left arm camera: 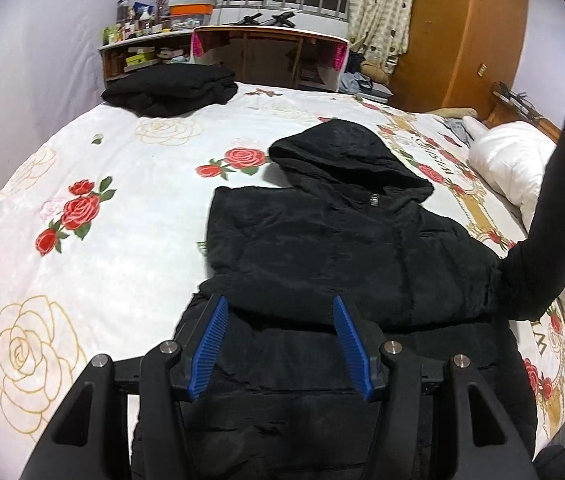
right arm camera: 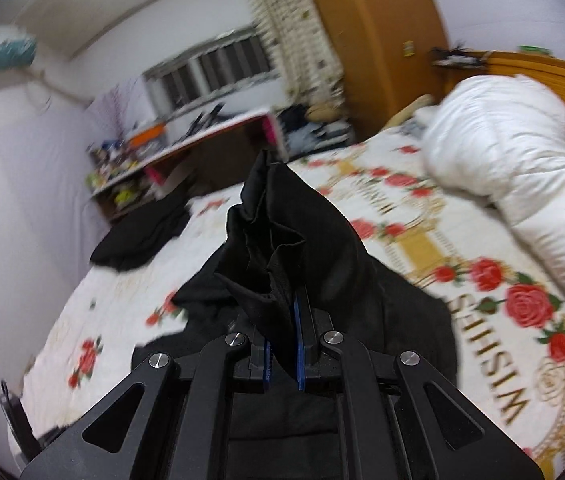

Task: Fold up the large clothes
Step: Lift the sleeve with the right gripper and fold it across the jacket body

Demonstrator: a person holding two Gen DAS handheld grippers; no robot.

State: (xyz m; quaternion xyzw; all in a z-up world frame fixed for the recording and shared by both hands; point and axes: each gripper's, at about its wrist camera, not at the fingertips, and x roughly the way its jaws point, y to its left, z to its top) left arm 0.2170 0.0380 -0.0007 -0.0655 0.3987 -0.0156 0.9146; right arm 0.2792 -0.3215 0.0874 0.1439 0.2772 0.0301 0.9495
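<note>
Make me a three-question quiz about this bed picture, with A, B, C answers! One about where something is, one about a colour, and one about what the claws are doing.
1. Where is the folded black pile?
A. At the far corner of the bed, near the shelves
B. On the white pillow
C. On the floor

2. What colour are the pads of the left claw?
A. Red
B. Blue
C. Yellow

3. What is the right claw doing?
A. Hanging open over the bed
B. Pinching the white pillow
C. Shut on the sleeve of the black hooded jacket

Answers:
1. A: it sits on the rose bedspread, just before the cluttered shelves.
2. B: both ribbed pads are blue.
3. C: black fabric bunches between its closed pads, and the left view shows the sleeve lifted off the bed.
</note>
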